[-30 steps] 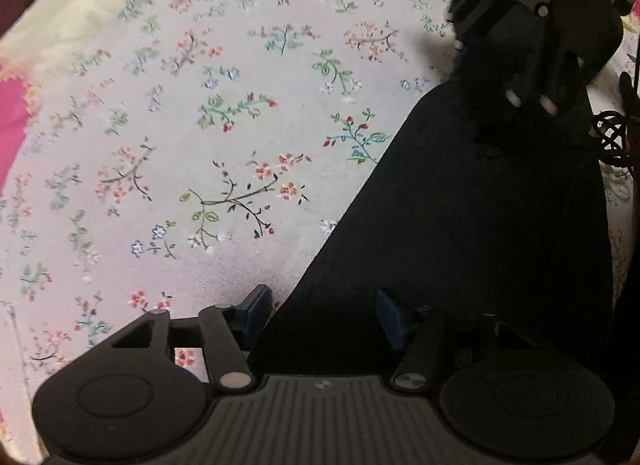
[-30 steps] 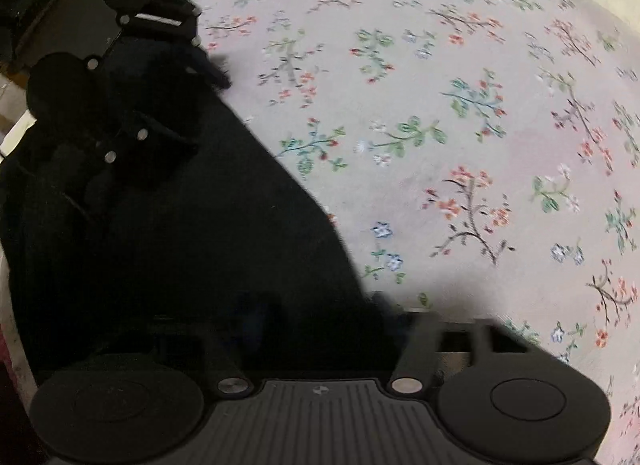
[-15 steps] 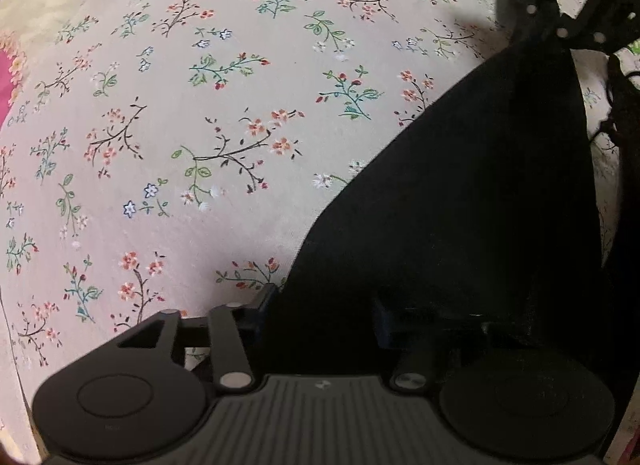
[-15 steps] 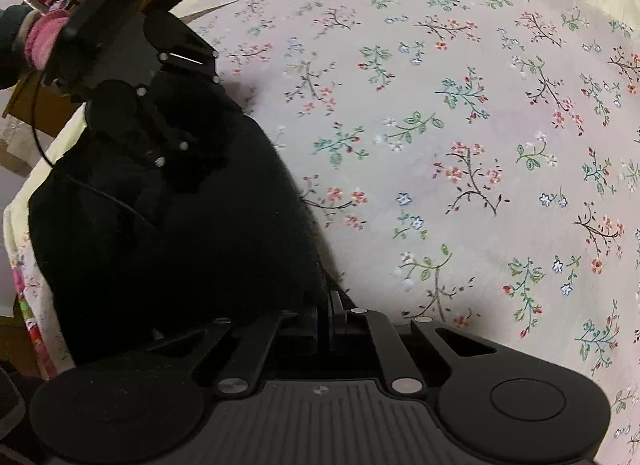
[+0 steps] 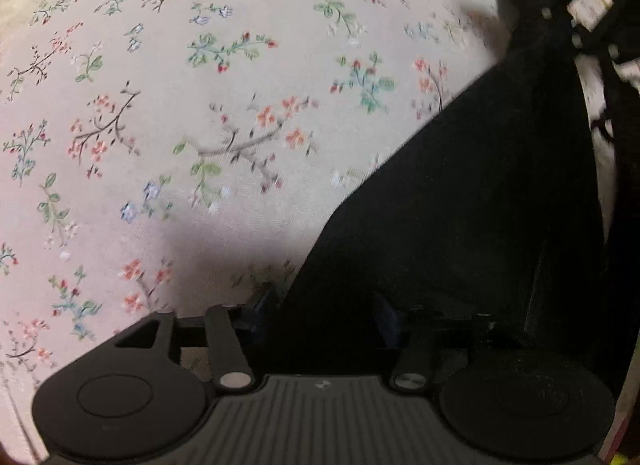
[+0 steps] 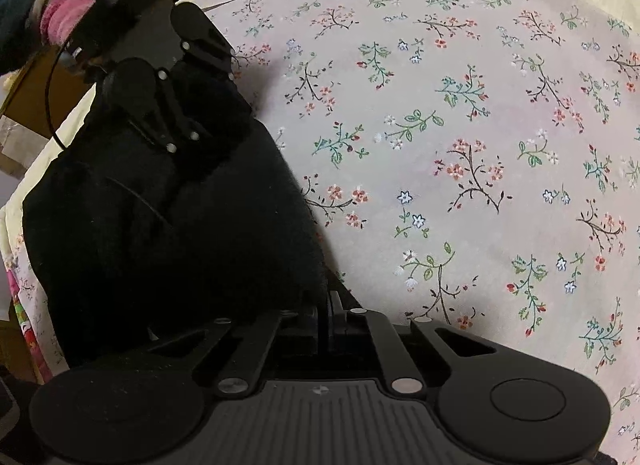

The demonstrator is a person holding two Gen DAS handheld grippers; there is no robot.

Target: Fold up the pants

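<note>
Right claw (image 6: 328, 305): just clamped fully onto the black pants (image 6: 180, 225) edge.
Left claw (image 5: 324, 309): jaws reopening, apart around the cloth.
Pants: hanging over the floral bedsheet (image 6: 460, 125).
Meaning: I must regrip left before folding.

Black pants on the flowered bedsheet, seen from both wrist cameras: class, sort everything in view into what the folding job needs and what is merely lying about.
Belongs to the job:
- black fabric pants
- right gripper, shut on the pants' edge
- left gripper, fingers apart, pants between them

Just lying about:
- pale flowered bedsheet
- pink cloth bundle
- brown cardboard piece
</note>
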